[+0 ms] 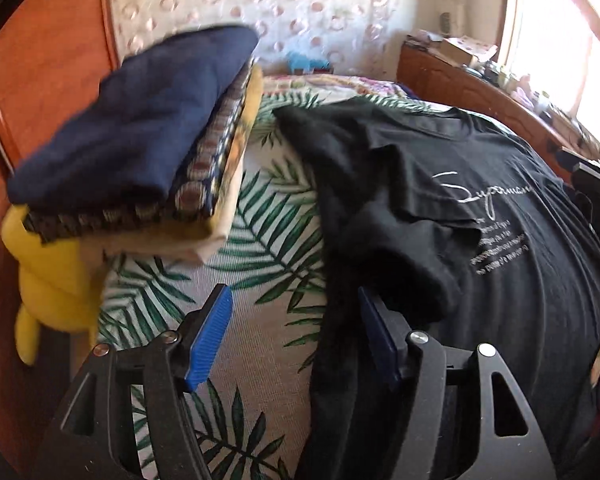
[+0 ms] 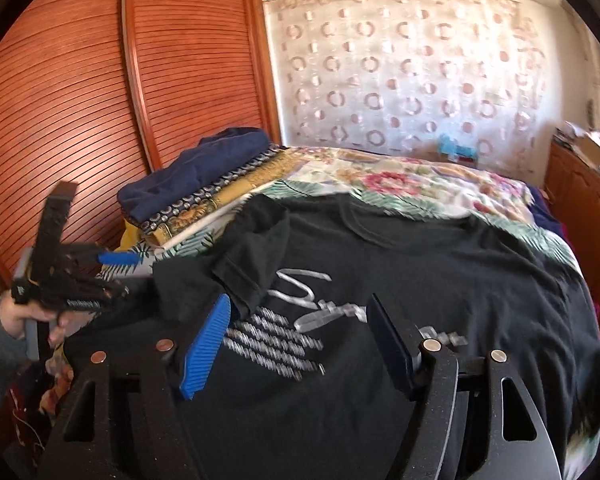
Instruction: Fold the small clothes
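A black T-shirt [image 1: 480,200] with white lettering lies spread face up on the bed, its left sleeve folded over onto the chest [image 2: 256,248]. My left gripper [image 1: 296,320] stands open at the shirt's left side; the shirt's edge runs between its blue pads, close to the right one, and neither pad presses on it. In the right wrist view the left gripper [image 2: 108,280] shows at the shirt's left edge, held by a hand. My right gripper [image 2: 300,328] hovers open over the printed lettering [image 2: 296,320], nothing between its fingers.
A stack of folded clothes [image 1: 140,140] [image 2: 204,176], navy on top, sits at the bed's far left on a yellow plush toy [image 1: 52,276]. The palm-leaf bed cover [image 1: 260,240] shows between stack and shirt. Slatted wardrobe doors [image 2: 80,100] stand left, a wooden dresser [image 2: 580,192] right.
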A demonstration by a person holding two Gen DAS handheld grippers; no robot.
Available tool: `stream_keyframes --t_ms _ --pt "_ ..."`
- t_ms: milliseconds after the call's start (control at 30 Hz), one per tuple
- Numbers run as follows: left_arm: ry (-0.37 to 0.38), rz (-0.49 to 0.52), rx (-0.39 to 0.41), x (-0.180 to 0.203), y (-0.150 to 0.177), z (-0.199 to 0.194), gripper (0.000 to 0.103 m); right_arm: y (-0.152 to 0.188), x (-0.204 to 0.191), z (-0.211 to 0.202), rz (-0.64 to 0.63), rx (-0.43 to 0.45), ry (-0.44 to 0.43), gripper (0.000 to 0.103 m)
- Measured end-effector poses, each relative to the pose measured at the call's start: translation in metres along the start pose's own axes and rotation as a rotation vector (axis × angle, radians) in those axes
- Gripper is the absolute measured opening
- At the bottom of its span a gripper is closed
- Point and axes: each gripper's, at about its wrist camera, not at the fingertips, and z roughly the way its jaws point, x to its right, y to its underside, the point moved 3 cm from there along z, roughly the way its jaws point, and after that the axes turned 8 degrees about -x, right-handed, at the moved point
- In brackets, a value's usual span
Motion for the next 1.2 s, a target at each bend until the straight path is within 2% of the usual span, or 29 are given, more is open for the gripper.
stream_keyframes --t_ms 100,167,200,267,367,433,600,767,900,1067,1100,1200 --pt "0.002 -0.009 0.013 0.0 0.001 0.0 0.065 -0.01 -0.003 0.017 -0.027 -0.001 -0.033 0.07" --pt "-0.003 -0.003 0.012 0.0 0.001 0.001 0.065 -0.014 -0.012 0.035 -0.073 -0.032 -0.047 0.06" --pt "-0.005 0.003 0.004 0.001 0.002 0.003 0.065 -0.015 -0.017 0.045 -0.096 -0.058 -0.05 0.052" --pt "-0.011 0.017 0.005 0.002 0.002 0.005 0.068 -0.014 -0.024 0.068 -0.125 -0.127 -0.073 0.044" --pt "-0.008 0.022 0.002 0.003 0.001 0.007 0.074 -0.016 -0.027 0.094 -0.126 -0.205 -0.126 0.044" --pt "-0.031 0.041 -0.005 0.006 0.002 0.009 0.077 -0.015 -0.028 0.108 -0.12 -0.243 -0.157 0.044" --pt "-0.026 0.036 -0.015 0.005 -0.002 0.011 0.082 -0.014 -0.023 0.142 -0.111 -0.326 -0.175 0.044" --pt "-0.031 0.028 -0.016 0.004 -0.004 0.012 0.082 -0.017 -0.029 0.156 -0.138 -0.336 -0.161 0.043" --pt "-0.036 -0.022 0.045 -0.001 -0.008 0.0 0.082 -0.016 -0.037 0.161 -0.18 -0.319 -0.107 0.028" --pt "-0.054 -0.026 0.173 -0.001 -0.018 -0.033 0.082 -0.017 -0.037 0.156 -0.201 -0.325 -0.086 0.015" --pt "-0.064 -0.02 0.213 0.0 -0.022 -0.042 0.082 -0.018 -0.035 0.151 -0.195 -0.331 -0.087 0.008" --pt "-0.077 -0.024 0.26 -0.002 -0.039 -0.054 0.082 -0.02 -0.036 0.147 -0.17 -0.331 -0.093 0.003"
